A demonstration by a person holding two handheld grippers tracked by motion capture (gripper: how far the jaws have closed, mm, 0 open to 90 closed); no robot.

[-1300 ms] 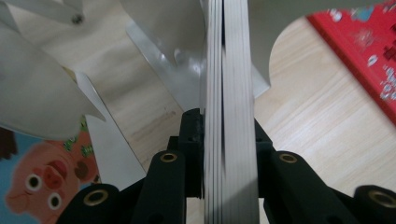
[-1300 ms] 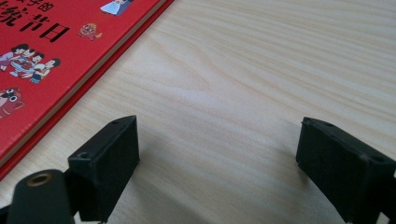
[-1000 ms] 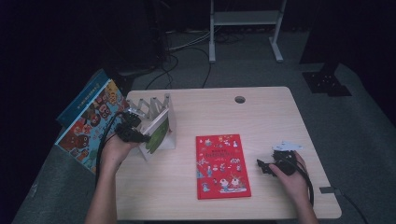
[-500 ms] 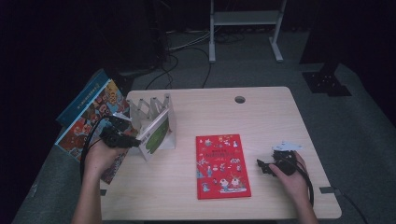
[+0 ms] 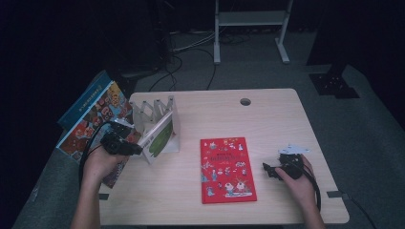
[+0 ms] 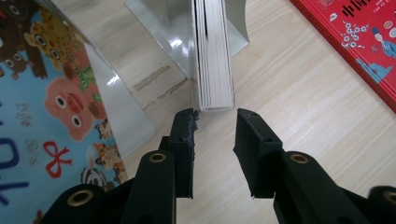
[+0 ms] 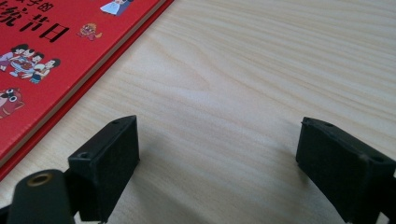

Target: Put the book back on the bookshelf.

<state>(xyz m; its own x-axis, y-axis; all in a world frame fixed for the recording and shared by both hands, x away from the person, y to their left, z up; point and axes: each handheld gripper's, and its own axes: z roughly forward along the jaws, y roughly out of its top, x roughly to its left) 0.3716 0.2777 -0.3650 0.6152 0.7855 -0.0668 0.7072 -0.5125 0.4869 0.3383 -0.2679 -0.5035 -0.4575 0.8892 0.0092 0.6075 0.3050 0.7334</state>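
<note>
Here the left hand-held gripper (image 6: 212,122) sits just short of the green-covered book (image 5: 160,137) standing in the white rack (image 5: 157,112) at the counter's (image 5: 267,114) left side; the jaws are parted, nothing between them, having eased wider and back in over the last moment. In the left gripper view the book's page edge (image 6: 214,60) lies dead ahead, its near corner almost level with the fingertips (image 6: 187,123), apart from them by a sliver. The page block runs straight away from the jaws, so its thickness lines up with the gap, which looks slightly wider than the book. The left hand (image 5: 98,162) is by far the nearer; the right hand-held gripper (image 5: 267,171) rests well apart at the counter's right, jaws wide and empty over bare wood, seen from its own camera (image 7: 215,140). Between the two lies the red picture book (image 5: 227,168), flat, clear of the approach. A large animal-print book (image 5: 90,119) leans off the counter's left edge, just beside the left gripper. The rack's glossy divider (image 6: 163,37) stands close against the book's left face; my read is that it could catch the left jaw on a straight push forward.
</note>
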